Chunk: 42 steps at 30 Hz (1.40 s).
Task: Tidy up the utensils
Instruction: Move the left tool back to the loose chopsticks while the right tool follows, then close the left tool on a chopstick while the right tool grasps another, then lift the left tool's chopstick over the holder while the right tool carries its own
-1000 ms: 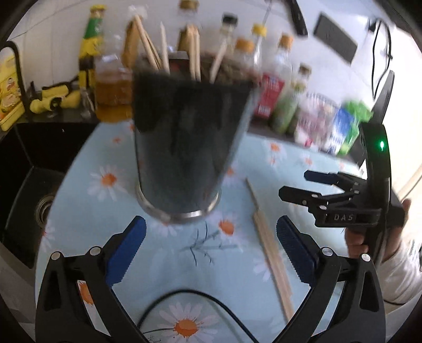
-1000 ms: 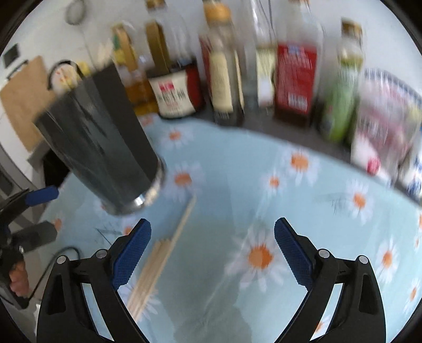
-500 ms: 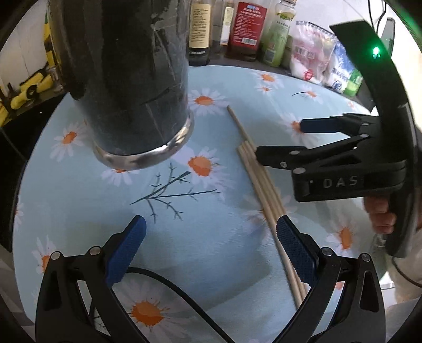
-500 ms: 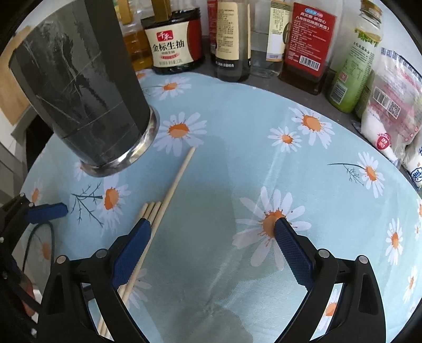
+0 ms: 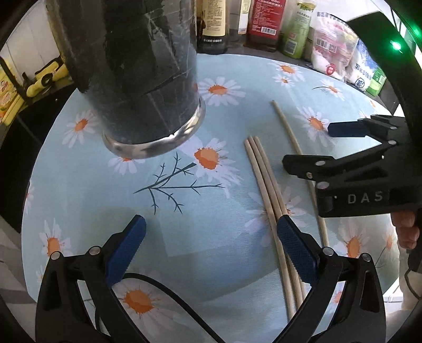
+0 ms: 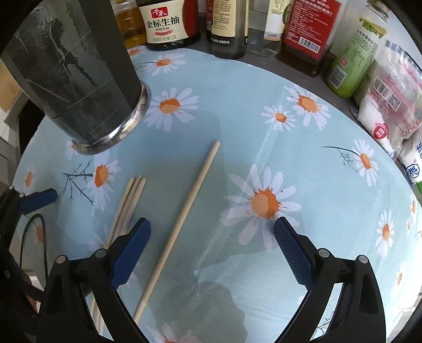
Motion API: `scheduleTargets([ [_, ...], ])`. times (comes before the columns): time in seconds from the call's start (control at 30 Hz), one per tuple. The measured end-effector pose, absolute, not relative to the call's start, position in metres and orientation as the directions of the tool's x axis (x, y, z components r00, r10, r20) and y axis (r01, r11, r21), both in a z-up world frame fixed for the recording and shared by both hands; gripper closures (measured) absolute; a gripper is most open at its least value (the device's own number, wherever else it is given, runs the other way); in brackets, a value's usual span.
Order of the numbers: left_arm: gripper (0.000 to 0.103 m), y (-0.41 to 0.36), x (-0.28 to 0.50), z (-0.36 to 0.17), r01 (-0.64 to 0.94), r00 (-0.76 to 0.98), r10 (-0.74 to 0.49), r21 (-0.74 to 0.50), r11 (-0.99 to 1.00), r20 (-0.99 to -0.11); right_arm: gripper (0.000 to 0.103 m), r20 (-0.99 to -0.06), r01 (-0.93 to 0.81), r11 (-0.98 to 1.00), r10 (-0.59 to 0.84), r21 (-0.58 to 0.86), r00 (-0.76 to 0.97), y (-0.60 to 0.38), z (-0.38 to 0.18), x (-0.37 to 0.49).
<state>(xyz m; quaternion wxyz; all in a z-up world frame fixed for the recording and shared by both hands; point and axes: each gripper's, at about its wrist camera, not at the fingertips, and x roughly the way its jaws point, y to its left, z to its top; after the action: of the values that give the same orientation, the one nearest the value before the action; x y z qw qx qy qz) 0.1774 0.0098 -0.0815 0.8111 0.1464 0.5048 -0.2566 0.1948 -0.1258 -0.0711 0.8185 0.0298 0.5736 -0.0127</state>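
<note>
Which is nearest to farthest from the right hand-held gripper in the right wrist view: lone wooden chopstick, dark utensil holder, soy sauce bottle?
1. Lone pale wooden chopstick, lying between the open jaws of the right hand-held gripper.
2. Dark cylindrical utensil holder with steel base, upper left.
3. Red-labelled soy sauce bottle, back row behind the holder.

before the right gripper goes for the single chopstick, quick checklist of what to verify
1. Right gripper open and empty: ok; its jaws have just closed a little.
2. Single chopstick between its jaws: ok, nearer its left finger, untouched.
3. Apart from the three bundled chopsticks: ok.
4. Left gripper open, holding nothing: ok, but its right finger overlaps the bundle.
5. Dark holder upright on the daisy cloth: ok.
6. Room inside the holder: cannot tell, top out of view.
</note>
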Motion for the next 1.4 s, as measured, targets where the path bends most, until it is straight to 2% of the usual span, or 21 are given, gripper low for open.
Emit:
scheduleTargets([
  [0.07, 0.016, 0.005, 0.175, -0.081, 0.57, 0.354, -0.272, -0.024, 0.821, -0.895, 0.028, -0.938, 0.056, 0.998, 0.011, 0.033, 0.346, -0.128, -0.068, 0.19],
  [0.13, 0.023, 0.002, 0.173, -0.079, 0.577, 0.349, -0.267, -0.019, 0.817, -0.898, 0.034, -0.939, 0.06, 0.998, 0.009, 0.031, 0.345, -0.132, -0.066, 0.187],
  [0.2, 0.03, -0.001, 0.169, -0.079, 0.586, 0.369, -0.23, 0.033, 0.809, -0.9, 0.041, -0.938, 0.067, 0.997, 0.006, 0.032, 0.346, -0.135, -0.064, 0.184],
  [0.27, 0.034, 0.0, 0.171, -0.078, 0.581, 0.351, -0.223, 0.025, 0.814, -0.909, 0.063, -0.937, 0.091, 0.995, 0.0, 0.034, 0.35, -0.139, -0.061, 0.18],
  [0.3, 0.036, 0.001, 0.171, -0.077, 0.584, 0.345, -0.222, 0.023, 0.811, -0.912, 0.068, -0.936, 0.098, 0.995, -0.002, 0.034, 0.352, -0.139, -0.059, 0.178],
  [0.37, 0.044, 0.002, 0.171, -0.076, 0.593, 0.339, -0.229, 0.018, 0.805, -0.912, 0.093, -0.934, 0.101, 0.994, -0.005, 0.034, 0.358, -0.14, -0.057, 0.174],
  [0.4, 0.05, 0.005, 0.173, -0.075, 0.591, 0.34, -0.233, 0.015, 0.806, -0.911, 0.095, -0.933, 0.101, 0.994, -0.002, 0.037, 0.36, -0.14, -0.057, 0.173],
  [0.43, 0.063, 0.009, 0.174, -0.074, 0.587, 0.342, -0.235, 0.012, 0.809, -0.91, 0.098, -0.931, 0.108, 0.994, -0.005, 0.037, 0.365, -0.139, -0.056, 0.171],
  [0.47, 0.078, 0.014, 0.176, -0.073, 0.576, 0.347, -0.232, 0.011, 0.817, -0.909, 0.098, -0.928, 0.113, 0.993, -0.004, 0.041, 0.372, -0.14, -0.056, 0.169],
  [0.53, 0.098, 0.021, 0.182, -0.072, 0.558, 0.327, -0.241, -0.019, 0.829, -0.914, 0.098, -0.922, 0.13, 0.988, 0.023, 0.079, 0.387, -0.15, -0.057, 0.168],
  [0.8, 0.098, 0.037, 0.187, -0.071, 0.539, 0.273, -0.278, -0.093, 0.837, -0.921, 0.098, -0.891, 0.169, 0.966, 0.102, 0.194, 0.442, -0.186, -0.043, 0.158],
  [1.07, 0.098, 0.064, 0.181, -0.047, 0.466, 0.306, -0.364, -0.195, 0.863, -0.88, 0.098, -0.798, 0.085, 0.961, 0.168, 0.264, 0.579, -0.209, 0.007, 0.167],
  [1.4, 0.098, 0.078, 0.173, 0.012, 0.39, 0.525, -0.277, -0.062, 0.919, -0.805, 0.098, -0.664, -0.115, 0.947, 0.293, 0.299, 0.688, -0.183, 0.058, 0.198],
])
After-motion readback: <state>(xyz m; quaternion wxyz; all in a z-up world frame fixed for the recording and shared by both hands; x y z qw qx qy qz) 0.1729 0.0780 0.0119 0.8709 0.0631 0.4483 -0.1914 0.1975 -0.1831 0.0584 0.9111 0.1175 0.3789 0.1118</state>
